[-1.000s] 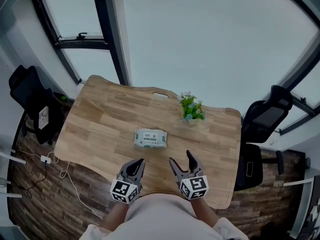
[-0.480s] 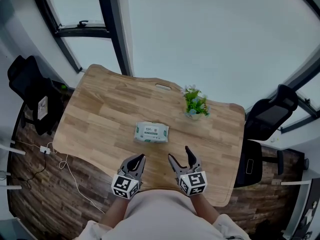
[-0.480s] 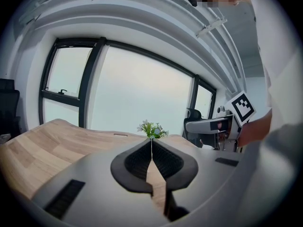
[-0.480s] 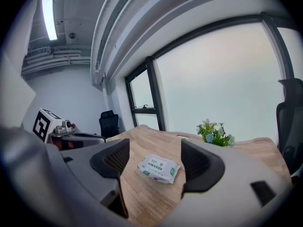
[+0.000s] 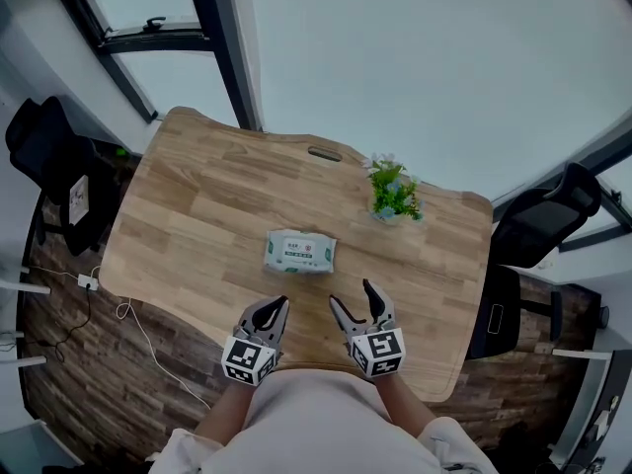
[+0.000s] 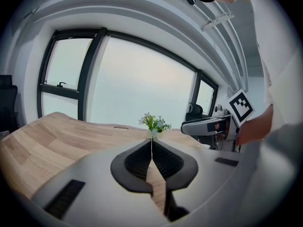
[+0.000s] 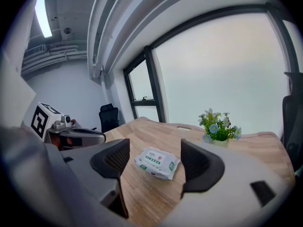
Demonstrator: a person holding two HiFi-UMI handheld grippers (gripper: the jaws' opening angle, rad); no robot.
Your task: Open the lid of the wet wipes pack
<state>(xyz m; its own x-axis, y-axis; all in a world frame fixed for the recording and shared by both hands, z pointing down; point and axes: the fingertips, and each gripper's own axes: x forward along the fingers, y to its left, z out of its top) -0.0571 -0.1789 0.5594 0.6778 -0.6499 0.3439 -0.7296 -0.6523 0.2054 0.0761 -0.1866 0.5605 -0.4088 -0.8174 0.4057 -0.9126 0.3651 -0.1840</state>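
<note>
The wet wipes pack (image 5: 300, 252) is white with green print and lies flat in the middle of the wooden table (image 5: 188, 215), lid down. My left gripper (image 5: 274, 309) is shut and holds nothing; it hovers near the table's front edge, short of the pack and to its left. My right gripper (image 5: 352, 296) is open beside it, just right of the pack. In the right gripper view the pack (image 7: 157, 162) lies ahead between the parted jaws, clear of both. In the left gripper view the closed fingertips (image 6: 151, 144) point at the plant (image 6: 152, 123); the pack is hidden.
A small potted plant (image 5: 393, 192) stands at the table's far right. A cable slot (image 5: 323, 153) is cut in the far edge. Black office chairs stand at the left (image 5: 39, 151) and right (image 5: 548, 220). A power strip (image 5: 87, 282) and cord lie on the floor.
The head view has drifted, so the table sits a little higher and more to the right. Both grippers stay near the front edge. The pack has not moved.
</note>
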